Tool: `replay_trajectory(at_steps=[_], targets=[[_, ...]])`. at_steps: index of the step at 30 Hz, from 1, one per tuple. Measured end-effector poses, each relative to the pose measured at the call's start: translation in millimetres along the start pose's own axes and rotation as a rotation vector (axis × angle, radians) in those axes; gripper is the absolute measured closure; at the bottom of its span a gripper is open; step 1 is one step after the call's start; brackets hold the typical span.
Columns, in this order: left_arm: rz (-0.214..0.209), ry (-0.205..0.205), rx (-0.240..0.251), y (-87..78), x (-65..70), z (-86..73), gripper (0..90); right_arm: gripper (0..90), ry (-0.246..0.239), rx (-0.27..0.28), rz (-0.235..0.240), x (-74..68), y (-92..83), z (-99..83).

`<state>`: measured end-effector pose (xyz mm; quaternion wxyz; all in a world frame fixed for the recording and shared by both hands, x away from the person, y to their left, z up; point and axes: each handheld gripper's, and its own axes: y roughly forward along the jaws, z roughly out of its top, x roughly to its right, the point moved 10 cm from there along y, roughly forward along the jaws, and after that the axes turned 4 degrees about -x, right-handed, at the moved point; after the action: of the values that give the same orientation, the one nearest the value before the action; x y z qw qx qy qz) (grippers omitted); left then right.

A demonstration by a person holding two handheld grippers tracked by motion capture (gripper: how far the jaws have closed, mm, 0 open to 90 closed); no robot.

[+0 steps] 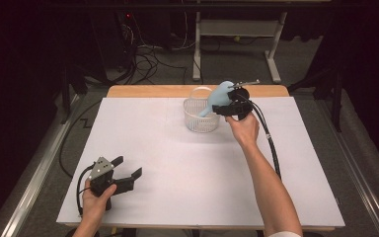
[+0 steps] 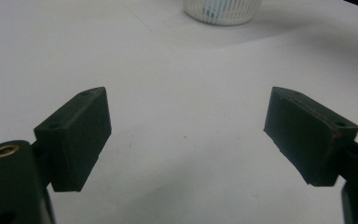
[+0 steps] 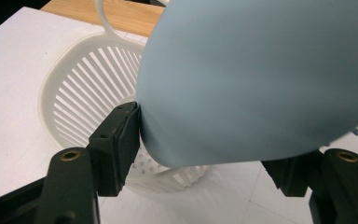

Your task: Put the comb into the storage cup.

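Over the far half of the table (image 1: pixel 143 148), from the high view: my right gripper (image 1: pixel 225 105) pinches a pale blue bulb (image 1: pixel 220 94), its narrow end slanting down into the white slotted basket (image 1: pixel 201 123). My left gripper (image 1: pixel 128 170) sits near the front left corner, jaws spread, nothing between them.

To do it well, I'd say: get the bulb's weight centred over the basket before letting go, and lower the tip inside first (basket looks light, a nudge on the rim could tip it).

Left gripper view: left gripper (image 2: pixel 186 130) spread wide over bare white table (image 2: pixel 177 70); basket (image 2: pixel 221 11) is far off at the top edge.

Right gripper view: right gripper (image 3: pixel 205 144) hugs the bulb (image 3: pixel 261 79); one pad presses its flank, the other is mostly hidden under the bulb. Basket (image 3: pixel 81 88) lies below and behind, which the high view can't confirm so closely.
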<state>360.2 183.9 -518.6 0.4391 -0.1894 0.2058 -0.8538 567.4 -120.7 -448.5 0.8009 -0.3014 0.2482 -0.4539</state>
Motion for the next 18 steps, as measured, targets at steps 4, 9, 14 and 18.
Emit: replay_trajectory(at_steps=[4, 9, 14, 18], targets=[[0.001, -0.001, 0.001, 0.1, -0.1, 0.0, 15.5, 35.0, -0.003, 0.004, -0.001, 0.9, -1.7, -0.3], [-0.001, -0.003, 0.003, 0.1, 0.1, 0.2, 15.5, 35.4, -0.002, 0.008, -0.002, 2.9, -4.3, -2.6], [-0.001, -0.004, 0.004, -0.6, 0.0, 0.6, 15.5, 35.6, -0.004, 0.009, -0.006, 4.5, -6.7, -5.5], [-0.002, -0.005, 0.004, -0.6, 0.0, 0.6, 15.5, 35.6, -0.004, 0.014, -0.011, 6.2, -9.4, -5.8]])
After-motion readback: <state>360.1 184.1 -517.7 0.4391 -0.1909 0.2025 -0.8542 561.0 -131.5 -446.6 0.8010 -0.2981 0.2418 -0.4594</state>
